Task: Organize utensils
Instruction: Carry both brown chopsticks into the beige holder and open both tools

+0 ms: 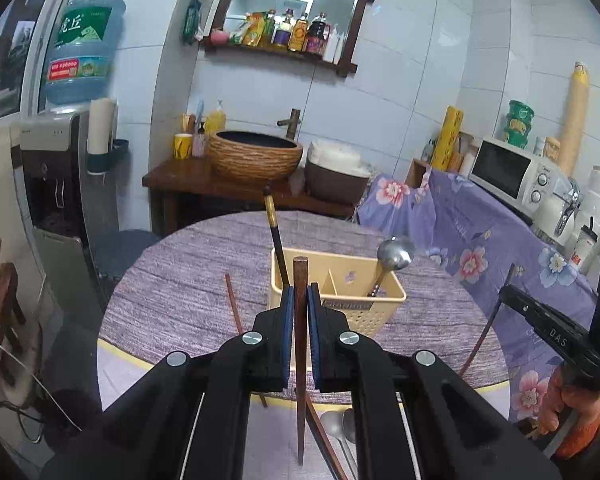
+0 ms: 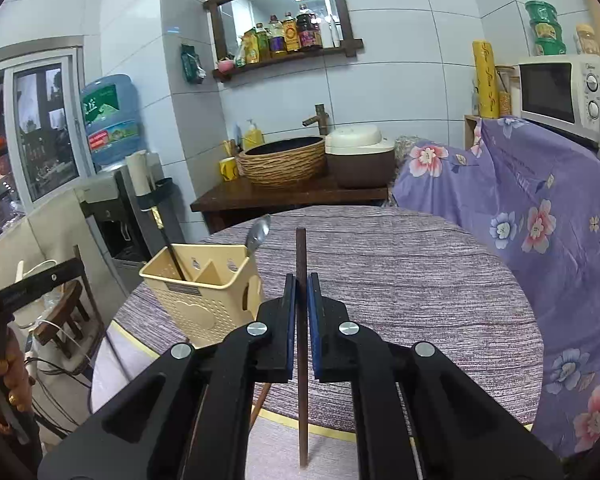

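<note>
Now, at my far left on the counter (image 1: 188, 280) a loose brown chopstick (image 1: 233, 305) lies at about ten o'clock from my left claw (image 1: 300, 300). That claw is clamped on a reddish-brown chopstick (image 1: 300, 360), held upright between the blue pads, its blunt end up. Past it at twelve o'clock stands the cream utensil basket (image 1: 364, 312), with a dark chopstick (image 1: 275, 240) leaning in its left compartment and a steel spoon (image 1: 396, 254) in its right. Another spoon (image 1: 336, 424) lies below my left claw. At three o'clock, my right claw (image 2: 301, 300) is squeezed onto a second dark-brown chopstick (image 2: 301, 264), also upright, with the basket at ten o'clock from it.
</note>
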The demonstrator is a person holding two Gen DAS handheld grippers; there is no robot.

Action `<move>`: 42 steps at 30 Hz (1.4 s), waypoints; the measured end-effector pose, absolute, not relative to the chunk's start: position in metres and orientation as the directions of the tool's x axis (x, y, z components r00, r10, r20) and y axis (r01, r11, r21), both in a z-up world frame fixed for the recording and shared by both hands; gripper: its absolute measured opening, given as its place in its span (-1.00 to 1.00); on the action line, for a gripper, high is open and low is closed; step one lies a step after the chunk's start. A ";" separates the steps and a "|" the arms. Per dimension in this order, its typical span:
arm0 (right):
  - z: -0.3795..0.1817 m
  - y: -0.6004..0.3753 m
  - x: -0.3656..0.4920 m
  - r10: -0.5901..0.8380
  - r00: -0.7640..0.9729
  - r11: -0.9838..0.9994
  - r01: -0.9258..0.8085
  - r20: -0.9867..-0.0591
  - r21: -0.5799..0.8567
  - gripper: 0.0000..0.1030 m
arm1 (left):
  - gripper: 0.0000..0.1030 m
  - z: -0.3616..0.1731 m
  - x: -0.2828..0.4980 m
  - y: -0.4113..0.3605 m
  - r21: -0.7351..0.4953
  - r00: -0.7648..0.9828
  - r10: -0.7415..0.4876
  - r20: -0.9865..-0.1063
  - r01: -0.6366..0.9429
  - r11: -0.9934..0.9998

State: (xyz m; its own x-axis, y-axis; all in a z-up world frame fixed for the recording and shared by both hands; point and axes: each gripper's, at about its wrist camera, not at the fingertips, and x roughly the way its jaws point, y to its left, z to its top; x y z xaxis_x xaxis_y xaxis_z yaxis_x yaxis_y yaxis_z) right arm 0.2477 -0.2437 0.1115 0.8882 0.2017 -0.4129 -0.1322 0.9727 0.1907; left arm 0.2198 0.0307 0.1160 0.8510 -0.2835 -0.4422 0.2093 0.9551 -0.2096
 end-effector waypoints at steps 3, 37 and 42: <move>0.114 -0.241 0.242 0.202 0.889 0.974 -0.137 -0.411 0.183 -0.87 | -0.84 0.117 0.220 0.028 -0.203 0.853 -0.285 -0.438 0.215 0.955; 0.217 -0.179 0.326 0.270 0.931 0.952 -0.219 -0.245 0.216 -0.87 | -0.84 0.206 0.289 0.021 -0.177 0.927 -0.236 -0.292 0.190 0.966; 0.171 -0.175 0.342 0.273 0.902 0.951 -0.201 -0.333 0.236 -0.87 | -0.84 0.164 0.302 0.019 -0.192 0.896 -0.239 -0.374 0.178 0.965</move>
